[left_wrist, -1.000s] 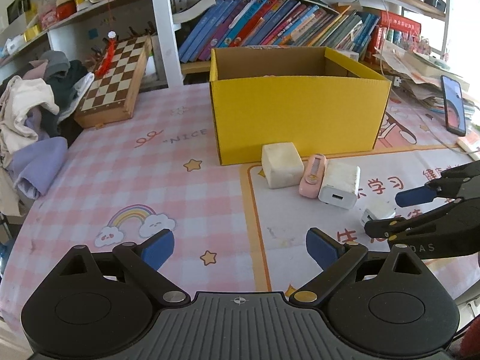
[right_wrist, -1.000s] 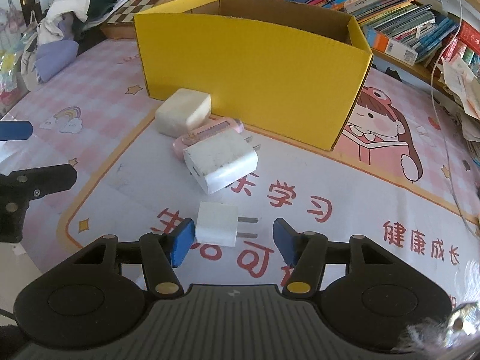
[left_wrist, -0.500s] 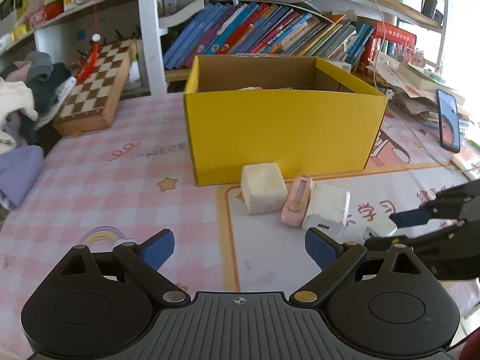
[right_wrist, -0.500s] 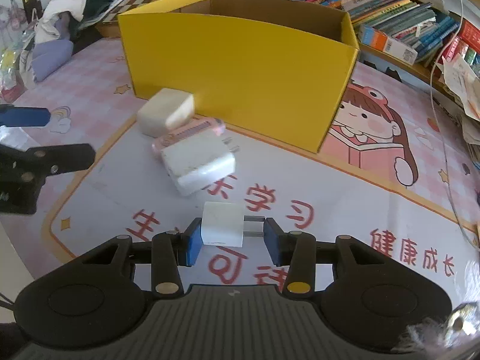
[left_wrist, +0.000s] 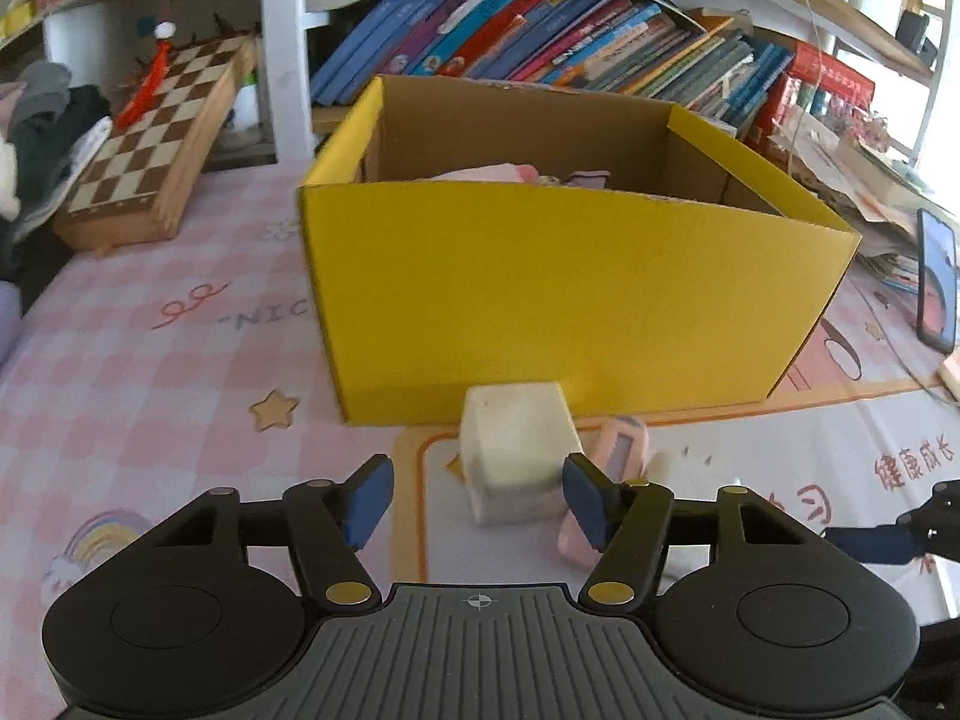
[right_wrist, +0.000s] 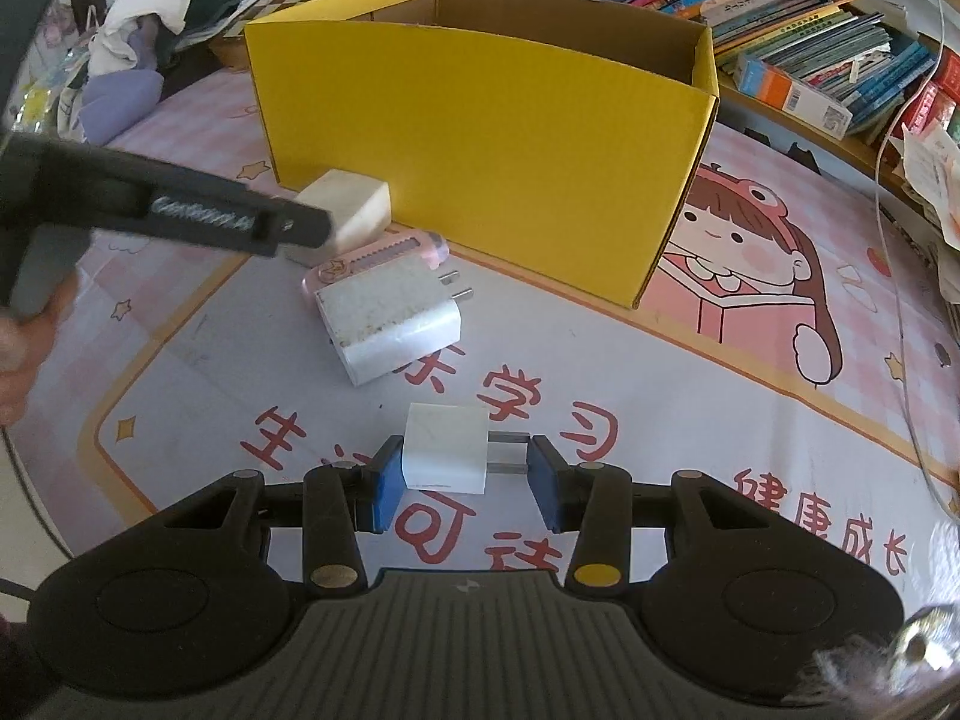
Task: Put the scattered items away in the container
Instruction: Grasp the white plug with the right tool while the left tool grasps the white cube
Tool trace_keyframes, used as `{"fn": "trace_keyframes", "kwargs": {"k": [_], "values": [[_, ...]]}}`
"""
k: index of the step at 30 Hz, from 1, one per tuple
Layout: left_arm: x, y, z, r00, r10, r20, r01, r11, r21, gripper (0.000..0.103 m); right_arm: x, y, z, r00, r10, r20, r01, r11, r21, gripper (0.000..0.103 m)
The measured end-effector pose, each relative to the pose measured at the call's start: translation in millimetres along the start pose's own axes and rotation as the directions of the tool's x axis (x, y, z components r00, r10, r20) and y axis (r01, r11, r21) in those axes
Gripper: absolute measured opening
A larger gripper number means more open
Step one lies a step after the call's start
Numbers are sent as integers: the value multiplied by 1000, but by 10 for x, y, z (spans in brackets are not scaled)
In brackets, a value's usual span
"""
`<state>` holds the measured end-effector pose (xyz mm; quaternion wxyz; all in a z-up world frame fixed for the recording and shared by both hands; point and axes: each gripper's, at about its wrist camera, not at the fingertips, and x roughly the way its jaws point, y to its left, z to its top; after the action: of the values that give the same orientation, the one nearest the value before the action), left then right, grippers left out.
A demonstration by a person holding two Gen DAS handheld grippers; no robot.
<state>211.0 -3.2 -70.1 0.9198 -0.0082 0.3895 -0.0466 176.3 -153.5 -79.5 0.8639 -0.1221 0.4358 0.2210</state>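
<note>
A yellow cardboard box (left_wrist: 576, 294) (right_wrist: 480, 138) stands open on the mat, with a few items inside. A cream block (left_wrist: 516, 456) (right_wrist: 354, 210) lies in front of it, between the open fingers of my left gripper (left_wrist: 477, 501). A pink item (left_wrist: 612, 468) (right_wrist: 378, 255) and a large white charger (right_wrist: 390, 318) lie beside it. My right gripper (right_wrist: 462, 474) is shut on a small white plug adapter (right_wrist: 444, 450), its pads on the body and the prongs.
A chessboard (left_wrist: 150, 150) leans at the back left beside a pile of clothes (right_wrist: 144, 54). Books (left_wrist: 540, 36) fill the shelf behind the box. A phone (left_wrist: 936, 282) and papers lie at the right. The left gripper's arm (right_wrist: 150, 204) crosses the right wrist view.
My left gripper has moved forward and right, so the cream block now lies between its fingers. My right gripper has closed onto the small plug adapter.
</note>
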Motion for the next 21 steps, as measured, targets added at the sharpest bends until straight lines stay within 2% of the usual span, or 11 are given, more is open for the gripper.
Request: {"fn": "trace_keyframes", "kwargs": {"k": [4,10,18,21], "values": [[1,-44,20,1000,-19,-11,19,1000,11,62,4,2,-2,1000,1,0,-1,1000,0,41],[-81,12,33,999,-31,-6,31,998,-55,64,-12,14,-24,1000,-4,0,4,1000,-5,41],[167,-89,137,999,-28,-42,26,999,-37,63,-24,-8,-37,1000,-12,-2,12,1000,-16,41],[223,-75,137,999,-17,-50,14,999,-47,60,-32,-4,-46,1000,-11,-1,11,1000,-26,41]]}}
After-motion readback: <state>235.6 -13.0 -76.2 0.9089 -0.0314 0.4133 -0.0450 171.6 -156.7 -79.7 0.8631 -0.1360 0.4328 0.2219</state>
